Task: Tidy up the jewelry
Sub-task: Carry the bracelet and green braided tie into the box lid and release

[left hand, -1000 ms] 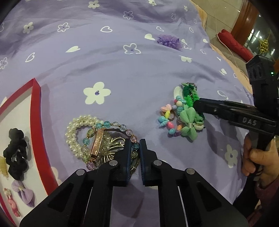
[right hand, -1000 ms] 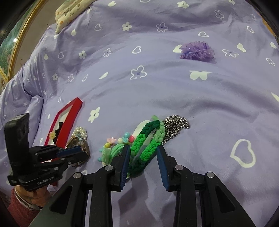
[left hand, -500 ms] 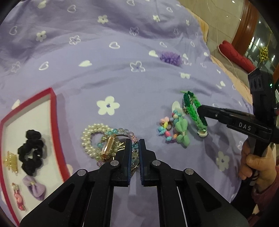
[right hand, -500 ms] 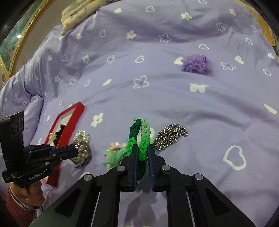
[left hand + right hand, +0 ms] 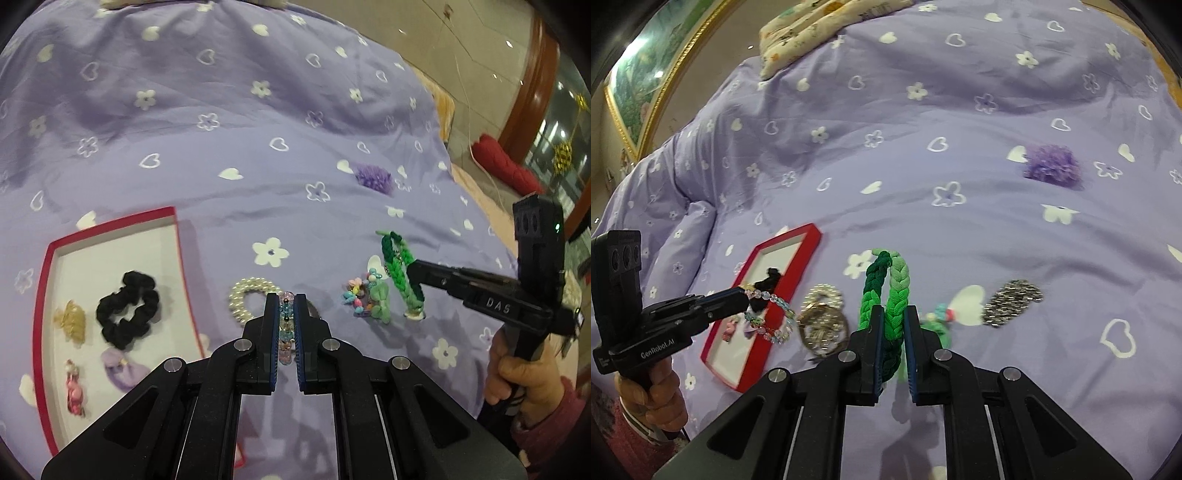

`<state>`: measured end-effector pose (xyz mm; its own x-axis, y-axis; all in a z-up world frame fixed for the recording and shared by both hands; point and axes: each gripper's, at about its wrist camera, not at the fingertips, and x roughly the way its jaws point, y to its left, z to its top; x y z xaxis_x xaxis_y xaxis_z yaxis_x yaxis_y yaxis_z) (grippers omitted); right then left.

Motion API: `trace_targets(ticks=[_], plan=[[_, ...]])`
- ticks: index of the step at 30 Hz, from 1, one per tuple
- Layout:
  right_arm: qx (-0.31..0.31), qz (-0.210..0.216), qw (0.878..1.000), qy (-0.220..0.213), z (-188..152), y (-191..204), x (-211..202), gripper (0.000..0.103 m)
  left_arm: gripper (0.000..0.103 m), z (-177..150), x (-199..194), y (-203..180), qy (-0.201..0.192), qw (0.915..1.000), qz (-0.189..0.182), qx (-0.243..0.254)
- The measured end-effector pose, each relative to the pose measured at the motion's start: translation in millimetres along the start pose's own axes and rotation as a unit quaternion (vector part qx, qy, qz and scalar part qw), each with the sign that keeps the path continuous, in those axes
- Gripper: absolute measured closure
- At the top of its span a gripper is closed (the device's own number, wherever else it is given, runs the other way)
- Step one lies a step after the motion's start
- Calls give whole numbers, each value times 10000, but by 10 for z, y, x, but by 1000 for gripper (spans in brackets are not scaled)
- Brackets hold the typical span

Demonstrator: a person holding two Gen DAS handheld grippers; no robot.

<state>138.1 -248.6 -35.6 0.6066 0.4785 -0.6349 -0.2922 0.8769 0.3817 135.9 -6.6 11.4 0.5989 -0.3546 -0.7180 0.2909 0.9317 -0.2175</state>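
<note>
My left gripper (image 5: 286, 306) is shut on a pastel glass-bead bracelet (image 5: 286, 325) and holds it above the bedspread beside the red-rimmed tray (image 5: 173, 236); in the right wrist view the bracelet (image 5: 775, 317) hangs from it over the tray's (image 5: 809, 240) edge. My right gripper (image 5: 894, 317) is shut on a green braided hair band (image 5: 894, 291), lifted off the bed; the left wrist view shows the band (image 5: 400, 269) too. A pearl bracelet (image 5: 247, 299) lies beside the tray.
The tray holds a black scrunchie (image 5: 127, 314), a gold clip (image 5: 70, 321), a lilac bow (image 5: 118, 369) and a pink clip (image 5: 74, 391). A pastel bead-and-bow bunch (image 5: 369, 301), a silver chain (image 5: 1012, 302), a gold watch (image 5: 822, 328) and a purple scrunchie (image 5: 1052, 166) lie on the bedspread.
My left gripper closed on the bead bracelet and lifted it away from the pearl bracelet. My right gripper closed on the green braided band and raised it off the bed.
</note>
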Motion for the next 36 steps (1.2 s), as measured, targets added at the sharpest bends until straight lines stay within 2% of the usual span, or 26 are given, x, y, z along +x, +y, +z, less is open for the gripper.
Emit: trace_targets(ticks=[12, 19, 26, 36], plan=[[-333, 457, 9983, 141, -32, 522, 114, 93, 97, -210, -503, 401, -381, 9970, 237, -638], [-533, 768, 9952, 306, -95, 879, 276, 93, 97, -405, -730, 671, -475, 9932, 469, -958], [-838, 1054, 9896, 498, -186, 1281, 437, 93, 97, -585, -856, 932, -476, 9889, 671, -1238], [-1213, 1298, 9806, 823, -297, 1790, 767, 93, 97, -878, -804, 1262, -272, 9831, 872, -1584]])
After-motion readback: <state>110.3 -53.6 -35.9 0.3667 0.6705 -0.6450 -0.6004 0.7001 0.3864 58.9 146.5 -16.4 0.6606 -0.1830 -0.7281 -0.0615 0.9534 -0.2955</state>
